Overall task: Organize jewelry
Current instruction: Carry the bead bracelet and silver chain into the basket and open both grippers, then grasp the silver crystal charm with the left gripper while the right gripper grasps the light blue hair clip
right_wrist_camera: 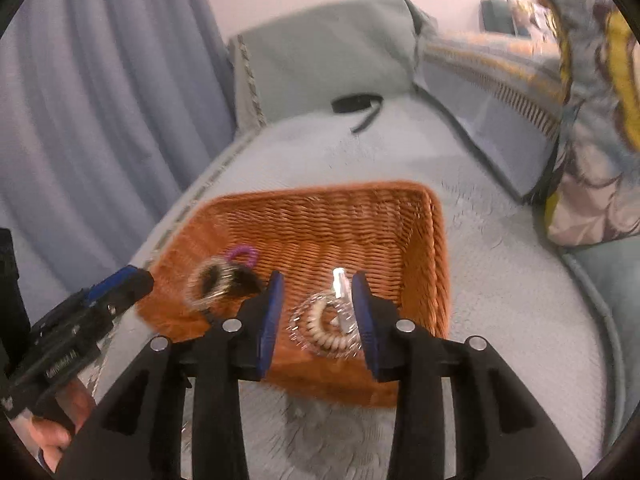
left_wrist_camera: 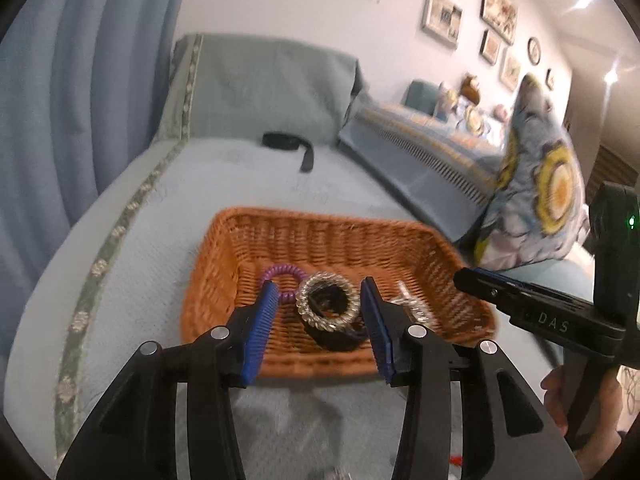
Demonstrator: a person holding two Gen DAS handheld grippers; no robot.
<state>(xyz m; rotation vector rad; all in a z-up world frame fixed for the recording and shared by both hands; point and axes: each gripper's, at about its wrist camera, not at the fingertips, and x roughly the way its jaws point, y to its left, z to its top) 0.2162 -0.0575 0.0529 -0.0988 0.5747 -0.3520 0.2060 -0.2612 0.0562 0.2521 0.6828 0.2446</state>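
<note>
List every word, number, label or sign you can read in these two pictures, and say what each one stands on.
"DAS": pale letters on the black body of the right gripper, seen from the left wrist view.
Marking on the body of the left gripper, right wrist view: too blurred to read.
Framed pictures and round clock on the wall: too small to read.

A home living room — cushioned sofa (left_wrist_camera: 248,184), blue curtains (left_wrist_camera: 80,100), framed pictures (left_wrist_camera: 442,18) on the wall.
</note>
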